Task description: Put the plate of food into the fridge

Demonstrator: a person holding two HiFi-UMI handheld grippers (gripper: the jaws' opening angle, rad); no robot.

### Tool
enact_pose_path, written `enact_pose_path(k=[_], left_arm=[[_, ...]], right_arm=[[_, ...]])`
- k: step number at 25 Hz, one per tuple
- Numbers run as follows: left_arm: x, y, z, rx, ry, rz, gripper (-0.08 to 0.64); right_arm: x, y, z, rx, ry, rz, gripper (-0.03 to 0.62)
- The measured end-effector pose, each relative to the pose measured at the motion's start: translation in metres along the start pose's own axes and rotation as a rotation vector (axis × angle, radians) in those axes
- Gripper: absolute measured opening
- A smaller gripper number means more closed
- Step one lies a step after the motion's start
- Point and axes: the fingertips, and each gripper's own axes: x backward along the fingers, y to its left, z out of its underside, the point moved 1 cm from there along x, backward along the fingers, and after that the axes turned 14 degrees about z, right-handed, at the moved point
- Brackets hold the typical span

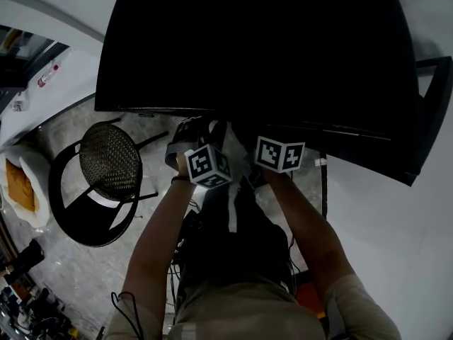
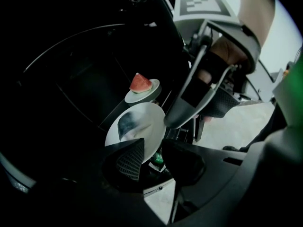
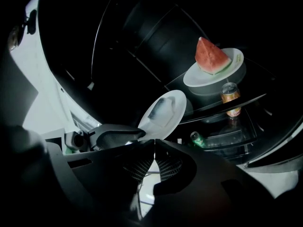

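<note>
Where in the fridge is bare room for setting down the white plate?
Bare, as far as the dark lets me see: the glass shelf left of the watermelon plate. Crowded: under that plate stand the can and the green bottle.

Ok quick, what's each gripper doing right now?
Left gripper: jaws closed on the white plate.
Right gripper: jaws closed, nothing between them.

The white plate (image 3: 163, 112) is seen to be smooth and glossy, like glazed ceramic, with reflections on it. The drinks can (image 3: 230, 94) is shiny metal; the fridge shelf (image 3: 251, 100) is clear glass. The pads (image 2: 130, 162) of the left gripper (image 2: 152, 146) are matt black and cross-ribbed. The chair seat (image 1: 110, 160) is woven mesh.
</note>
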Motion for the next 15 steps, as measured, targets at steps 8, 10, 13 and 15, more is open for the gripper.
enact_pose_path(k=[8, 10, 13, 15], left_arm=[[0.01, -0.002, -0.002, 0.009, -0.043, -0.01, 0.123], [0.014, -0.003, -0.002, -0.001, -0.042, -0.012, 0.123], [0.011, -0.005, 0.0, -0.001, -0.038, -0.007, 0.123], [0.008, -0.003, 0.001, 0.011, -0.043, -0.016, 0.113]], right_arm=[[-0.005, 0.0, -0.005, -0.022, -0.02, 0.013, 0.025], [-0.007, 0.001, -0.006, -0.037, -0.028, 0.005, 0.025], [-0.008, 0.0, -0.008, -0.048, -0.038, 0.0, 0.025], [-0.01, 0.001, -0.009, -0.047, -0.038, 0.0, 0.025]])
